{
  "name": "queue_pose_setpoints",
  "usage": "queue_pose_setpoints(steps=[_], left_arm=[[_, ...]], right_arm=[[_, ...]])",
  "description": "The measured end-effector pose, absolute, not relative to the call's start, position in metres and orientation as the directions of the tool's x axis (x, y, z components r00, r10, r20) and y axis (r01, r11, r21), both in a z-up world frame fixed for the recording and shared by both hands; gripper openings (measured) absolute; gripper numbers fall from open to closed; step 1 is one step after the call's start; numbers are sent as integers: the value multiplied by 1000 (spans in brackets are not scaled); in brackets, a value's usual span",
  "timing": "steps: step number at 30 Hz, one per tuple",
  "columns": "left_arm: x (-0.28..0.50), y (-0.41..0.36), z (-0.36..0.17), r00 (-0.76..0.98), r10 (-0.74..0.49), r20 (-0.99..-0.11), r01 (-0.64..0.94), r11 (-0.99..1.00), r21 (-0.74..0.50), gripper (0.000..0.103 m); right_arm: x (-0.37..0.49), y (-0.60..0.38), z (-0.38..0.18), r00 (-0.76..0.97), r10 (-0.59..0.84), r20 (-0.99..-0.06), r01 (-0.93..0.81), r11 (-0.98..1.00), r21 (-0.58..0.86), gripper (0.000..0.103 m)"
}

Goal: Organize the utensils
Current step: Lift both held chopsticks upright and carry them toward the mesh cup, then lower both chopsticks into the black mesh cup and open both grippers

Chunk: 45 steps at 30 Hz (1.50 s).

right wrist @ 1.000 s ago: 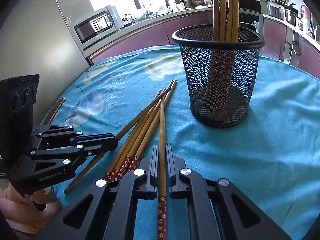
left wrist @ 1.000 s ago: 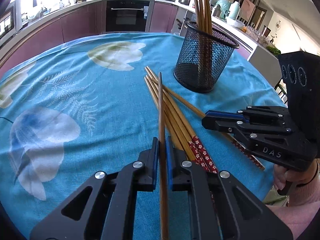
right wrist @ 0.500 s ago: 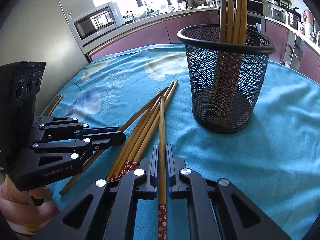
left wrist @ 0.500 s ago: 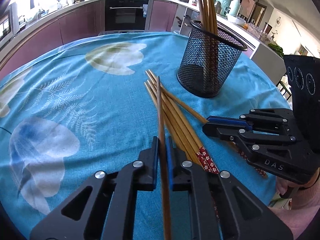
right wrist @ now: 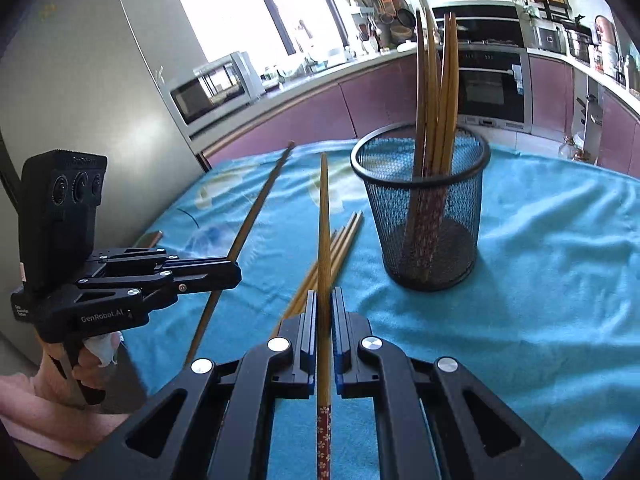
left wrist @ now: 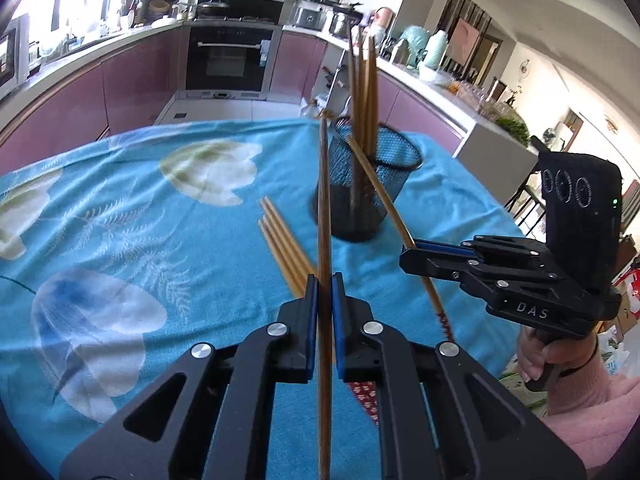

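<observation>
Clenched in each claw, left (left wrist: 325,292) and right (right wrist: 325,308), one slim brown wooden chopstick (left wrist: 323,216) (right wrist: 323,216) is held above the surface (right wrist: 560,264), where a tip could be knocked against the black mesh cup's (right wrist: 424,216) rim.

The near end of the brown wooden chopstick (left wrist: 323,216) in the left gripper (left wrist: 324,292) runs off the left wrist view's bottom edge. The loose bamboo chopsticks on the blue cloth (left wrist: 285,248) vanish behind that gripper's black fingers. The black mesh cup (left wrist: 372,184) and its upright chopsticks are motion-blurred there.
</observation>
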<state>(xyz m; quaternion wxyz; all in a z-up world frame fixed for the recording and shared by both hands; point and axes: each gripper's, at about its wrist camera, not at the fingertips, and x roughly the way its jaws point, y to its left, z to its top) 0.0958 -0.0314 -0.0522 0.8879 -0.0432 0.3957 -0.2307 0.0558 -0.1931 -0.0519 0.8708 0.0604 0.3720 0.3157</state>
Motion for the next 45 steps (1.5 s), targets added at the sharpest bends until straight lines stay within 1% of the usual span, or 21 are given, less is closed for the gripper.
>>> queue_pose_setpoints(steps=[9, 17, 31, 41, 45], left_arm=[[81, -28, -9, 616, -508, -602, 432, 857, -282, 8], [79, -24, 20, 645, -541, -540, 452, 839, -301, 8], [126, -43, 71, 717, -531, -451, 450, 847, -283, 8], [157, -58, 95, 746, -523, -413, 453, 852, -261, 8], [168, -64, 97, 757, -505, -415, 445, 863, -238, 7]], right_arm=[[52, -213, -20, 593, 606, -530, -508, 792, 338, 6], [59, -228, 4, 659, 591, -465, -494, 806, 326, 6], [100, -236, 42, 759, 533, -375, -452, 845, 286, 6], [125, -235, 59, 797, 508, -326, -429, 857, 287, 6], [137, -233, 59, 807, 496, -321, -416, 863, 288, 6]])
